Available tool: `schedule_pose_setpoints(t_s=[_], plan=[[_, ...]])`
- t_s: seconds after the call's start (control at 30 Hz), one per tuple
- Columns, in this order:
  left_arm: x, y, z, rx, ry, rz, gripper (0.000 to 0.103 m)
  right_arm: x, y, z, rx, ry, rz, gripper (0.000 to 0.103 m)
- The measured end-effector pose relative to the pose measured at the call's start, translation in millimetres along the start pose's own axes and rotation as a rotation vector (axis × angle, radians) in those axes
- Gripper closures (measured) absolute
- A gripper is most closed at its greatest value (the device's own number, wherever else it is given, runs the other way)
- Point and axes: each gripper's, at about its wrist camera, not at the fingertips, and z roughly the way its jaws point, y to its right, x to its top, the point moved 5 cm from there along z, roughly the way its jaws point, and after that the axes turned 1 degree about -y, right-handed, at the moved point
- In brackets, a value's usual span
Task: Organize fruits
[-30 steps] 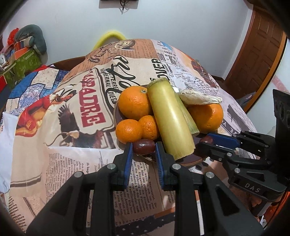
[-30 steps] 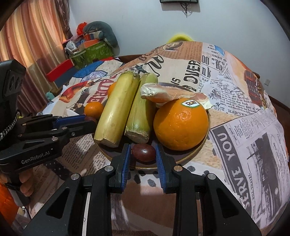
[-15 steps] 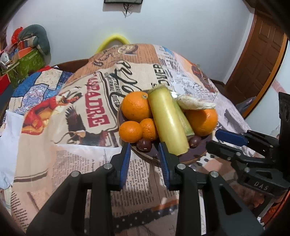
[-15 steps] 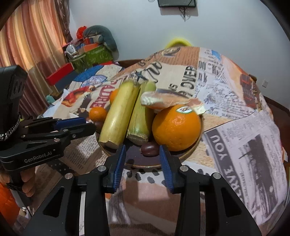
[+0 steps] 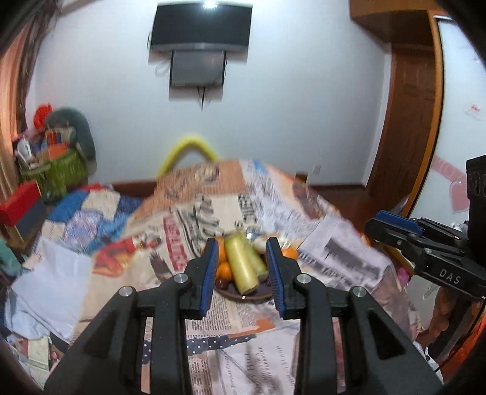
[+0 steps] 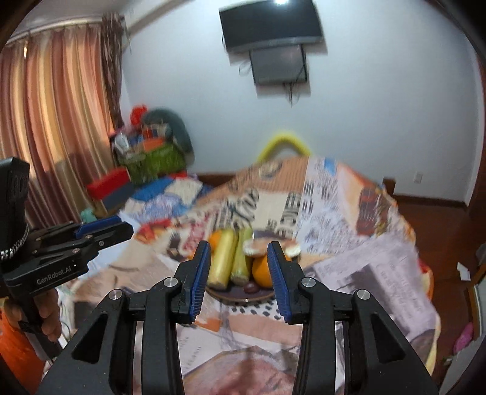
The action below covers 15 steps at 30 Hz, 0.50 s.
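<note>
A dark plate [image 5: 243, 295] of fruit sits on the newspaper-print tablecloth, also in the right wrist view [image 6: 240, 297]. It holds two yellow-green cane stalks [image 5: 243, 264], oranges [image 6: 261, 273], small mandarins [image 5: 224, 269] and dark date-like fruits [image 6: 249, 287]. My left gripper [image 5: 242, 275] is open and empty, well back from the plate. My right gripper [image 6: 239, 275] is open and empty, also well back. Each gripper shows at the edge of the other's view.
The table's cloth [image 5: 273, 200] drops off at the right side and at the front. A bed with a patchwork cover [image 6: 170, 197], a green basket [image 6: 155, 161] and a red box [image 6: 109, 182] lie left. A wall TV [image 5: 202, 27] hangs behind.
Both grippers have let go of the dark fruits, opened wide and pulled back and up from the plate. The fruits now lie on the plate.
</note>
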Motion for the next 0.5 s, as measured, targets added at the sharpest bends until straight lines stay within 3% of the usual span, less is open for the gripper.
schedule_pose_setpoints(t_s=[0.13,0.3,0.5], plan=[[16,14,-52,0.006,0.110,0.013,0.070,15,-13,-51,-0.019,0.117,-0.017,0.068],[23,26,-107,0.039,0.242,0.020,0.048,23,-29,-99,-0.021,0.237,-0.023,0.066],[19,35,-145,0.063,0.319,0.033,0.025,20,-43,-125,-0.062,0.322,-0.034,0.042]])
